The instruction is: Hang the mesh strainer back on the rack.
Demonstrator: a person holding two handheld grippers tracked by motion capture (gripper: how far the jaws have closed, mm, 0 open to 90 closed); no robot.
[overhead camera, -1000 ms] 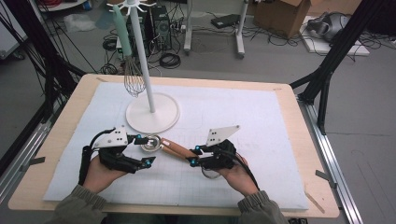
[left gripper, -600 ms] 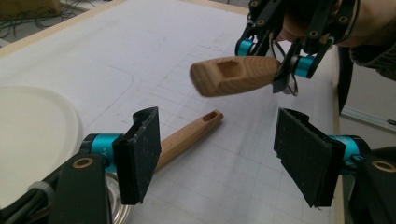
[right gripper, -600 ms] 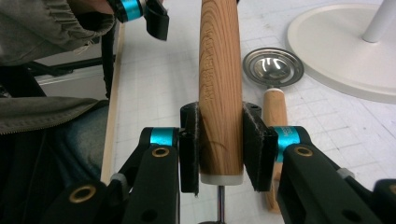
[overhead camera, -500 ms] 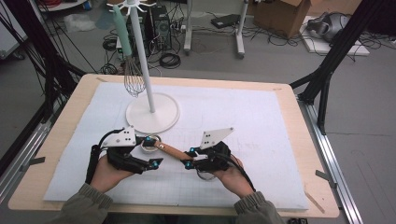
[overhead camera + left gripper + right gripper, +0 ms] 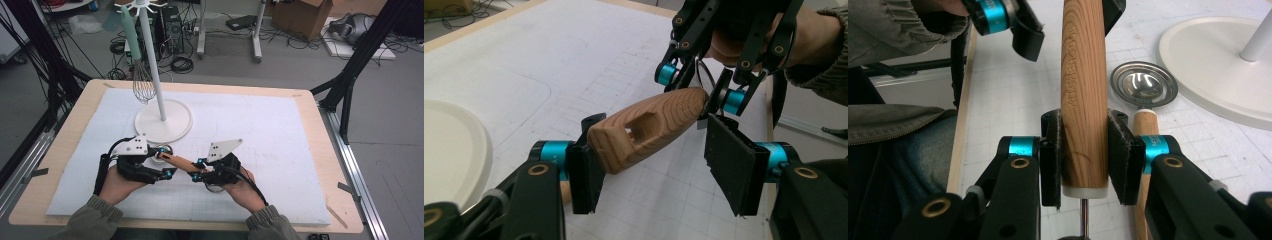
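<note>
A: Where is the wooden handle (image 5: pixel 1084 95) at this moment?

B: Low over the white mat (image 5: pixel 260 130) on the bench (image 5: pixel 320 165), slung between the two hands. The right gripper (image 5: pixel 1083 157) pinches it near its metal end, both pads flat against the wood, and a thin steel shaft comes out below the white collar. In the high view the handle (image 5: pixel 181 163) runs slantwise from the right gripper (image 5: pixel 206 175) up toward the left gripper (image 5: pixel 159 162).

A: And the left one, has it taken hold?

B: Not on both sides. In the left gripper view the handle's (image 5: pixel 649 131) butt end, with its hanging slot, lies between the jaws of the left gripper (image 5: pixel 659 170). The left-hand pad touches the wood, while the right-hand pad stands clear with a gap. Its jaws have just been closing around that end, so they are still spread rather than clamped.

A: Anything else close by?

B: A second utensil lies on the mat: a small round steel bowl (image 5: pixel 1144 84) on a paler wooden handle (image 5: pixel 1144 150), just beside the right gripper's jaw. Beyond it is the round white base (image 5: pixel 163 121) of a utensil stand, and a whisk (image 5: pixel 141 82) with a pale green handle hangs from the stand's top.
</note>
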